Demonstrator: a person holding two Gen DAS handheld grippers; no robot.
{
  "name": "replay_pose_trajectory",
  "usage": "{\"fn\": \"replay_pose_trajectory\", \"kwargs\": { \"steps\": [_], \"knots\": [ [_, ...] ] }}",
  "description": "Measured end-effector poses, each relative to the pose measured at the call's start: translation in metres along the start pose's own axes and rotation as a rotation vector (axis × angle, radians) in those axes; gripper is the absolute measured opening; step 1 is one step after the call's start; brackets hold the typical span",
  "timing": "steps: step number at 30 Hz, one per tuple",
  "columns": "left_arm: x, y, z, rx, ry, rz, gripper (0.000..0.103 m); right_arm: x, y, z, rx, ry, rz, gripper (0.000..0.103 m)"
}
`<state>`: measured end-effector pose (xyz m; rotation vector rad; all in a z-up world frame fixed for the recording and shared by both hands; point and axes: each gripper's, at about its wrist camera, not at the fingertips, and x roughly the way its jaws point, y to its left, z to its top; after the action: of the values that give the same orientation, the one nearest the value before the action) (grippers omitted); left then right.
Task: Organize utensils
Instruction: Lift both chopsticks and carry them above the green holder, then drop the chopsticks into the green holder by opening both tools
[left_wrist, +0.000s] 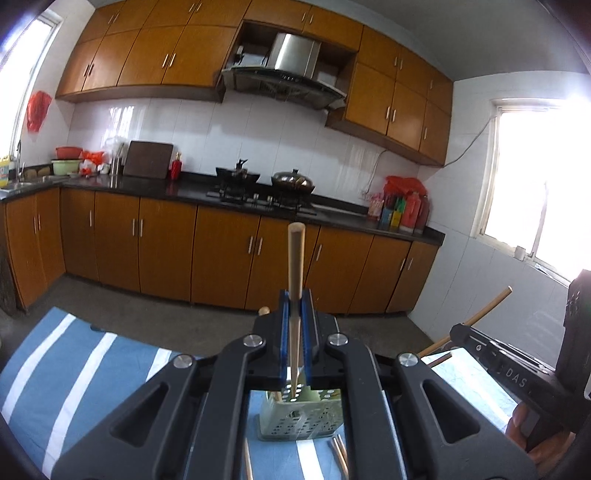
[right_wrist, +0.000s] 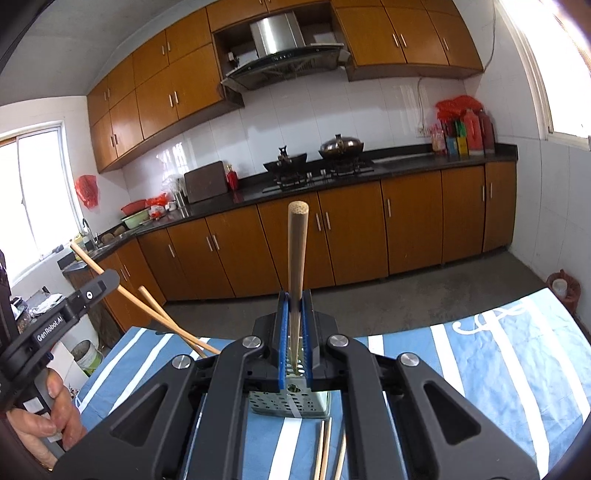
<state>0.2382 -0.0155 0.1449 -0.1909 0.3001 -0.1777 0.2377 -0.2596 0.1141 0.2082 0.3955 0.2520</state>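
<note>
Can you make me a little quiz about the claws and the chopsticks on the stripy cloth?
1. True or false: the left claw is shut on a chopstick.
2. What stands below the right claw on the striped cloth? A) a perforated green holder B) a red cup C) a frying pan
3. Fill in: the right claw's chopstick points its lower tip down toward the ____.

Key:
1. True.
2. A, the perforated green holder.
3. Holder. More loose chopsticks lie on the cloth in front of it.
</note>
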Motion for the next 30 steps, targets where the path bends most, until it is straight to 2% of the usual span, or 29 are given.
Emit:
{"fn": "replay_pose_trajectory", "kwargs": {
  "steps": [11, 13, 15, 21, 24, 28, 30],
  "knots": [
    [0.014, 0.012, -0.008, -0.026, 0.035, 0.01, 0.01, 0.013, 0.001, -0.004, 0.008, 0.033, 0.002, 0.008],
    [0.011, 0.013, -0.006, -0.025, 0.029, 0.011, 0.01, 0.01, 0.001, -0.004, 0.009, 0.031, 0.001, 0.013],
    [0.006, 0.015, -0.006, -0.027, 0.022, 0.012, 0.011, 0.005, -0.001, -0.002, 0.012, 0.018, -0.004, 0.021],
    [-0.024, 0.024, -0.006, -0.028, 0.005, 0.025, 0.016, -0.026, -0.009, -0.006, 0.005, -0.027, -0.042, 0.021],
    [-0.043, 0.034, -0.018, -0.005, 0.019, 0.048, 0.021, -0.04, -0.019, -0.02, 0.001, -0.023, -0.079, 0.021],
    [-0.051, 0.055, -0.057, 0.013, 0.115, 0.096, 0.024, -0.044, -0.041, -0.057, -0.001, 0.061, -0.142, 0.021],
    [-0.047, 0.065, -0.082, 0.023, 0.182, 0.118, 0.024, -0.032, -0.052, -0.087, 0.028, 0.161, -0.143, 0.021]
  ]
}}
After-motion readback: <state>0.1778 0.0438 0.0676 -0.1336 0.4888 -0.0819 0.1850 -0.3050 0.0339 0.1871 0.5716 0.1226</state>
